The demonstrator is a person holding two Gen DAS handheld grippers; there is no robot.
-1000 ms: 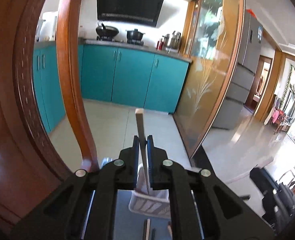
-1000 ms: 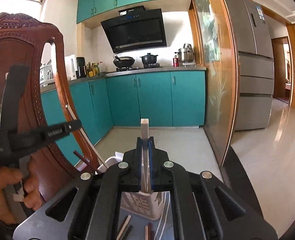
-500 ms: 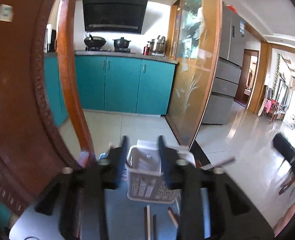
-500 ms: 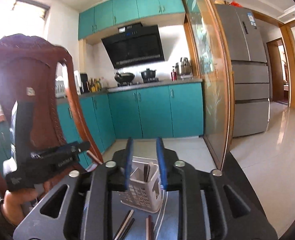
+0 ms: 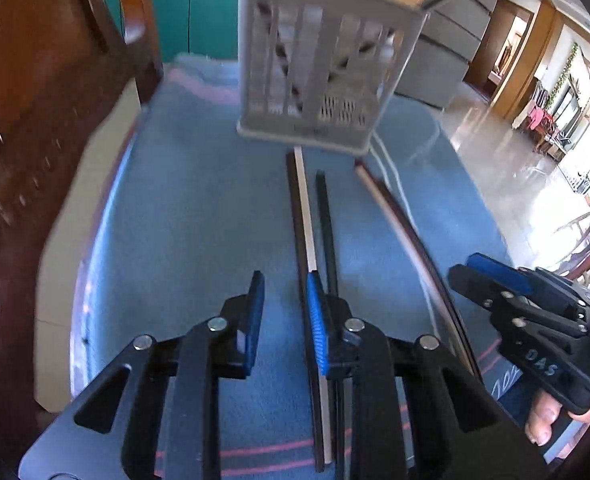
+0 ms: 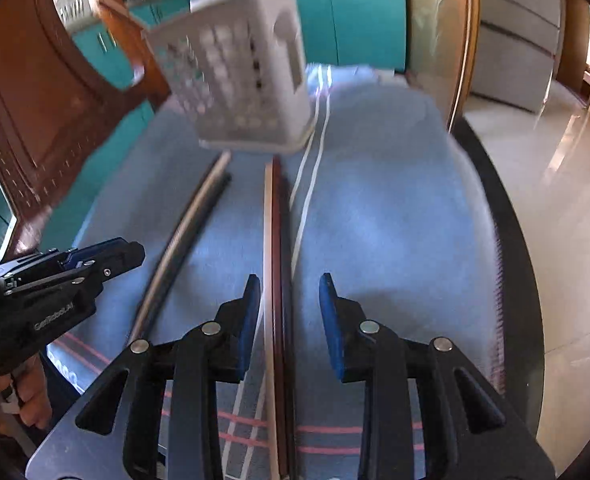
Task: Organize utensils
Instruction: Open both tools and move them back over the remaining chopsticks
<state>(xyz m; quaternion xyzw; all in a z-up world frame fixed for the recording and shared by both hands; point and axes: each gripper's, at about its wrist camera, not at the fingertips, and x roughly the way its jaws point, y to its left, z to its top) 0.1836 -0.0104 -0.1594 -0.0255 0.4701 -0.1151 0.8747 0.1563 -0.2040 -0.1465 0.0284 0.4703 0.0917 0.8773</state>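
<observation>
The chopsticks (image 5: 306, 216) look light, stiff and slick; they lie lengthwise on the blue cloth (image 5: 199, 208) at mid-table, ends near the white basket (image 5: 319, 64) toward the far edge; best pinched mid-shaft. The left gripper (image 5: 283, 312) hangs apart and empty just beside one group; the right gripper (image 6: 291, 308) spreads, empty, straddling another pair (image 6: 275, 240).

Strong daylight floods in from the right of both frames, blowing out the glossy floor (image 5: 507, 160) with white glare. The white basket (image 5: 319, 68) near the top centre is smeared by motion blur, as is the wooden chair (image 6: 51, 92) at left. Fisheye distortion bends straight edges, and dark vignetting fills the corners.
</observation>
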